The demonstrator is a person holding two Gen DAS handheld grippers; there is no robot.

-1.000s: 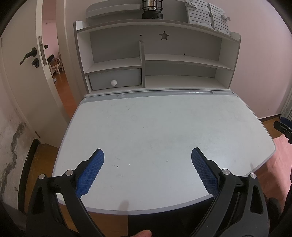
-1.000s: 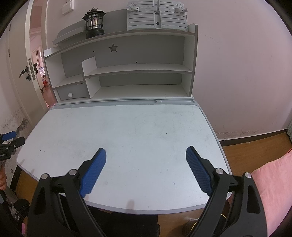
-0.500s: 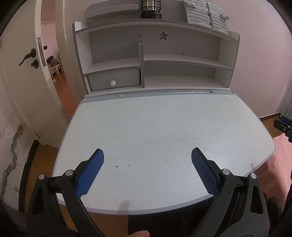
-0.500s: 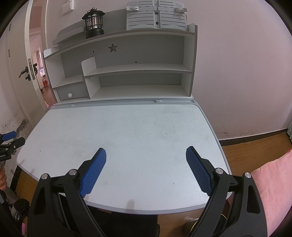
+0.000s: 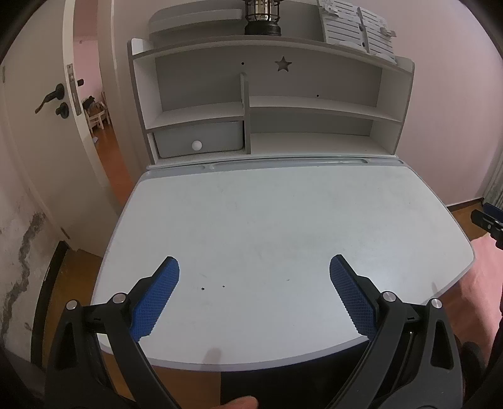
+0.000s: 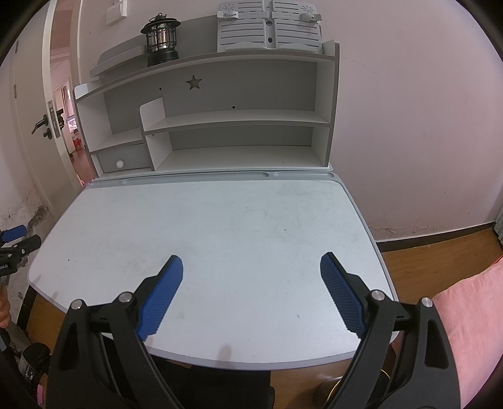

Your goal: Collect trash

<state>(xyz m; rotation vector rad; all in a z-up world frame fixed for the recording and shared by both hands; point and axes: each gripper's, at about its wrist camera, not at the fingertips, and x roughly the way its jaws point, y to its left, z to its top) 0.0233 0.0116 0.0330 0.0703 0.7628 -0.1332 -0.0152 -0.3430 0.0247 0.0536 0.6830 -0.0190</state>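
Two grippers, the left gripper (image 5: 254, 294) and right gripper (image 6: 251, 291), hover with jaws spread wide and empty over the desk (image 5: 283, 220); no trash shows ahead of either, so neither is nearer.

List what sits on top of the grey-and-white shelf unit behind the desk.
On the shelf unit's top stand a black caged lantern towards the left and a pale grey slatted folding stand towards the right. What lies behind the stand is hidden.
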